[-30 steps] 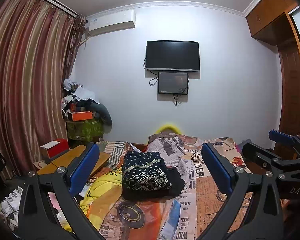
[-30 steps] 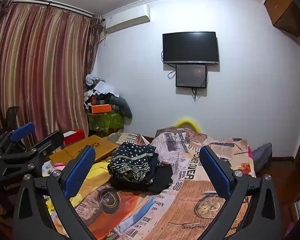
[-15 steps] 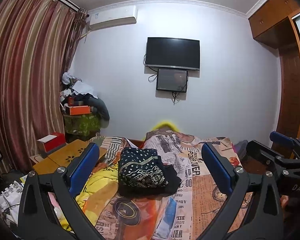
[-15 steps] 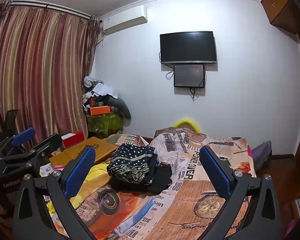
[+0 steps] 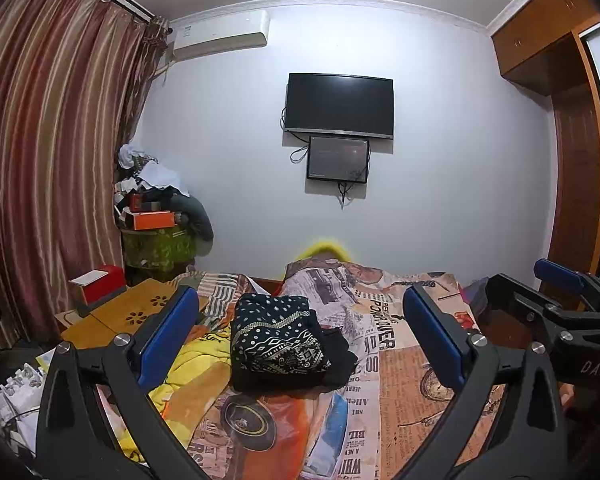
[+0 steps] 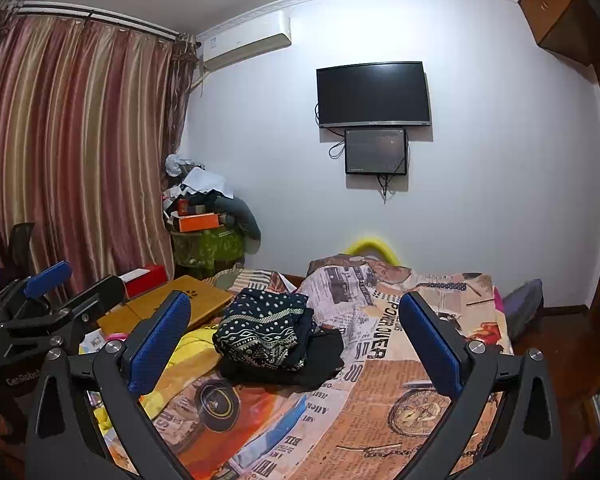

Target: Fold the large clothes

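Dark patterned cloth, already folded into a neat bundle (image 5: 278, 334), sits on top of a black garment (image 5: 336, 360) about the middle of the bed (image 5: 400, 380), a little toward its left side. Both tools hang in the air above the near end of the bed, well short of the clothes. The left gripper (image 5: 300, 340) has its blue fingers spread wide with nothing between them, and the right gripper (image 6: 296, 340) is just as wide open and empty.

From where things lie, I would say one piece is done and the black garment underneath is next, though how it is creased or bunched cannot be told from here. The next move seems to call for both tools to go forward and down to the pile, lift the folded bundle aside, then take the black cloth by two corners and spread it flat.

Room for that lies on the right half of the bed, where the newspaper-print cover is bare out to its right edge. The left side is tighter: a crumpled yellow cloth (image 5: 192, 364) lies just beside the pile, and a low wooden table (image 5: 112, 320) stands against the bed's left edge, so a wide sweep that way could snag.
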A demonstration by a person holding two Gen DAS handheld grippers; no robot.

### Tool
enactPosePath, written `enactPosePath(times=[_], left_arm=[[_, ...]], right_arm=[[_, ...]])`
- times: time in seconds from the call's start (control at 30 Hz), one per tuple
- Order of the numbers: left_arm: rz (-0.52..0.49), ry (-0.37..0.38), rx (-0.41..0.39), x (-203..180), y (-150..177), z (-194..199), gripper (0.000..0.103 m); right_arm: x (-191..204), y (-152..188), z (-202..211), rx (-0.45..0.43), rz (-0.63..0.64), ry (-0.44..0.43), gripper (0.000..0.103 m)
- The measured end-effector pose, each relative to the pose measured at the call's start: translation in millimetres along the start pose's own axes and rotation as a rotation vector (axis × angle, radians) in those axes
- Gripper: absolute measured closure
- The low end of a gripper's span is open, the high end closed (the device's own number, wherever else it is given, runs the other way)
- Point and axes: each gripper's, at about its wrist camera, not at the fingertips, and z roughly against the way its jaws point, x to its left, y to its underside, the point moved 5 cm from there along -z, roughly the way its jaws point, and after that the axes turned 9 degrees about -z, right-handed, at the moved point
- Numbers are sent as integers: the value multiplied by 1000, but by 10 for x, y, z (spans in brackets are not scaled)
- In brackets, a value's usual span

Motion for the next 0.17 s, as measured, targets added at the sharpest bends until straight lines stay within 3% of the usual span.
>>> enactPosePath(times=[0.17], left_arm=[[-4,2,4,-16,10,-11,1]], right_arm=[[6,10,-24,2,-6,4,0]])
